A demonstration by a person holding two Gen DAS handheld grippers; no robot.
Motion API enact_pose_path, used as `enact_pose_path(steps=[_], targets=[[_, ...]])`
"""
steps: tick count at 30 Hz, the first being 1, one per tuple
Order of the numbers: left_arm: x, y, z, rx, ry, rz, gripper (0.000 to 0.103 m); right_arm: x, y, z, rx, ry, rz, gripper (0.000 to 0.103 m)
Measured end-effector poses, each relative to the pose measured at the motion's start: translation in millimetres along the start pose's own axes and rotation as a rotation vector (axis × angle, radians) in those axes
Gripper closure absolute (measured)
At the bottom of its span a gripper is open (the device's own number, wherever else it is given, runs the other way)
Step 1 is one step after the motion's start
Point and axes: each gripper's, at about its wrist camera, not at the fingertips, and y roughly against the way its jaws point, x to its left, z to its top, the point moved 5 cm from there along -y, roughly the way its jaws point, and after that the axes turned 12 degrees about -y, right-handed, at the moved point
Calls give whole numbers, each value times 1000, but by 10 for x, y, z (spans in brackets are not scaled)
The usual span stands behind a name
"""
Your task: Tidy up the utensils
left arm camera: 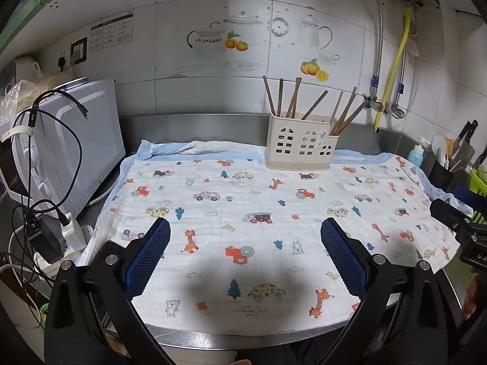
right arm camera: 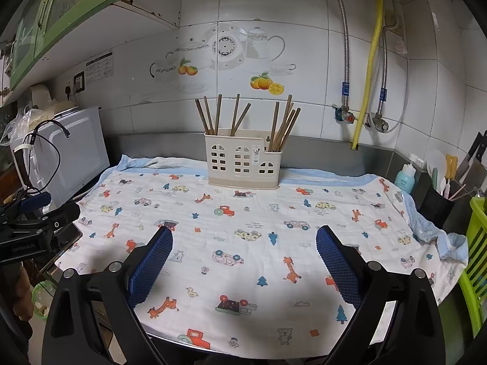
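A cream plastic utensil holder [left arm camera: 298,146] with window cut-outs stands at the back of a patterned cloth [left arm camera: 243,228]. Several brown chopsticks [left arm camera: 292,99] stand in its compartments. It also shows in the right wrist view [right arm camera: 243,164], with the chopsticks [right arm camera: 222,115]. My left gripper [left arm camera: 245,223] is open and empty, low over the cloth's front part. My right gripper [right arm camera: 243,232] is open and empty, also over the front of the cloth. Each gripper shows at the other view's edge: the right one [left arm camera: 462,222] and the left one [right arm camera: 33,228].
A white microwave [left arm camera: 70,146] with dangling cables stands at the left. A black pot with utensils [right arm camera: 438,203], a blue bottle [right arm camera: 404,176], knives and a green rack [right arm camera: 478,258] stand at the right. Pipes and a yellow hose [right arm camera: 369,70] run down the tiled wall.
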Motion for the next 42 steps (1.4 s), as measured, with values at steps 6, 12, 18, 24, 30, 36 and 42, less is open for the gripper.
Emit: enact_pose_path(steps=[6,12,18,24,30,36,42], targets=[[28,-30,-24,9,13,-1,5,-6,-7,2,3,-3,2,11],[22,-38,-32,11,13,1,5,-7,-17,-6,3,0,2,10],[10,-44,-31,12,10,-1,5,-5,-28,-10,4,1,5,10],[-19,-44,-18,9,4,0,5,-15,-42,-20,2,-3,6,10],[-37,-39,-21,7,4,-4,5,-14,-37,-16,2,-4,4,10],[-66,-33,-22,5,-2,-8,5,-20,-24,-16,0,-5,3,10],[-86,-20,-24,1,-2,-11,5,-18,-26,-14,1,-6,7,10]])
